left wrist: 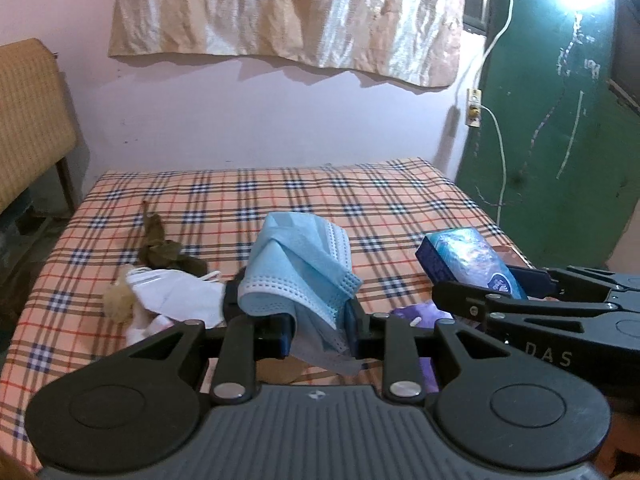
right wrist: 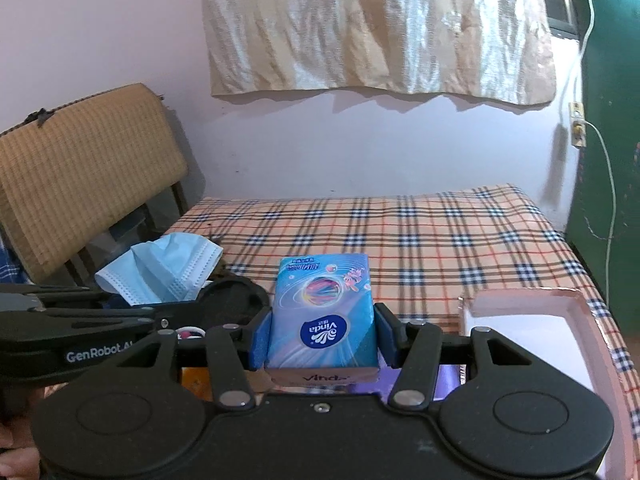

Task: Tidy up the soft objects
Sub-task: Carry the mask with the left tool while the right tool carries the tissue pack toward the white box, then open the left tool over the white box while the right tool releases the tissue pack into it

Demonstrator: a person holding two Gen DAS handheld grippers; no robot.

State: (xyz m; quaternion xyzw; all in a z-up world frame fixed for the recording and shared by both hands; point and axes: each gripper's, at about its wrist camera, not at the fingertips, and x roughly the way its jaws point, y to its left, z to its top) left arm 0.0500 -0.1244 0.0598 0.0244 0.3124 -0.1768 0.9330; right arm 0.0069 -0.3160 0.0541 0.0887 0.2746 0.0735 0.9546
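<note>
The left gripper is closed on crumpled light-blue surgical masks; the right gripper clamps a blue tissue pack, probably for the pink box.

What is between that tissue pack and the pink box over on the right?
Nothing visible. The right hand-held gripper holds the tissue pack above the plaid bedsheet, and the open pink box sits just to its right. The stretch between them shows only bedsheet.
</note>
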